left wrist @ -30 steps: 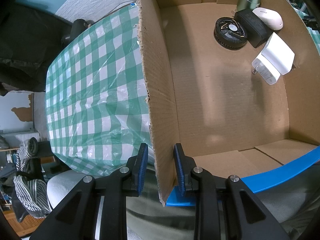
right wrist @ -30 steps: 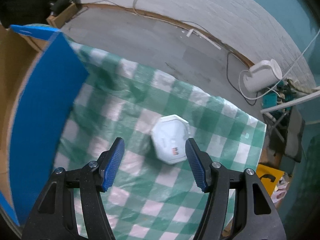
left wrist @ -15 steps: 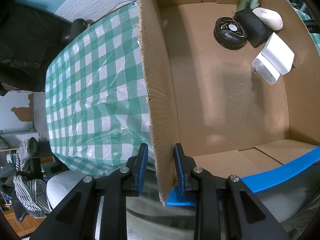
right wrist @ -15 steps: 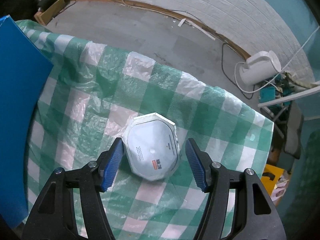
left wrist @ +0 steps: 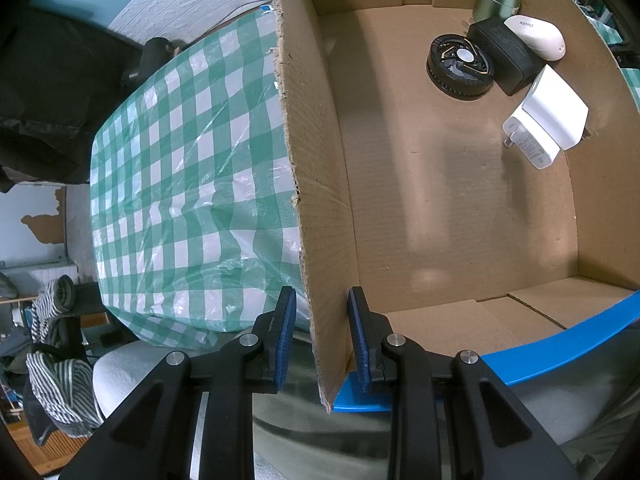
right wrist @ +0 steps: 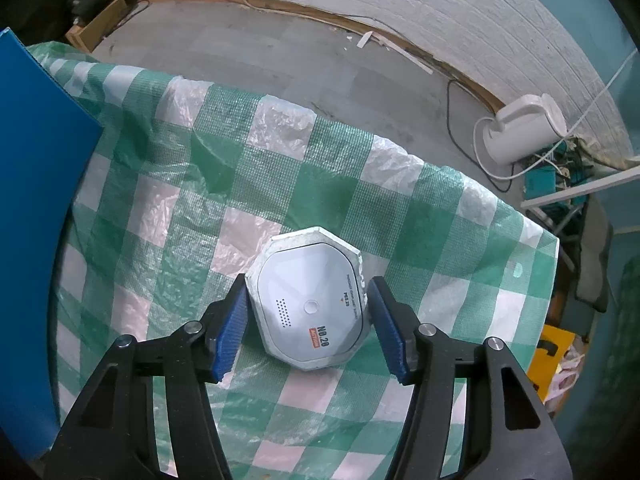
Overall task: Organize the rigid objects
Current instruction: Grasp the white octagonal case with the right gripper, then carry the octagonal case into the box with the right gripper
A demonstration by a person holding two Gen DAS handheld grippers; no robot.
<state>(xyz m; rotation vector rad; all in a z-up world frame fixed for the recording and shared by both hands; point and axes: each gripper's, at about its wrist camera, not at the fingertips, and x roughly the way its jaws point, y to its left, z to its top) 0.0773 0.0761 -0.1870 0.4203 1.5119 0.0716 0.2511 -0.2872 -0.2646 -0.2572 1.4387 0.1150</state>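
Both views are evenly and rather softly lit, with a cool bluish cast. Inside the cardboard box (left wrist: 460, 200), broad soft-edged shadow bands fall across the floor, and the objects at its far corner cast short shadows. The plastic checked cloth (right wrist: 280, 168) shows mild sheen on its wrinkles. Focus is sharp at centre; fisheye bending curves straight edges, and the corners vignette to black.

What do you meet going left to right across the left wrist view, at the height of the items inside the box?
Checked tablecloth → cardboard box wall → black round fan → black adapter → white charger.
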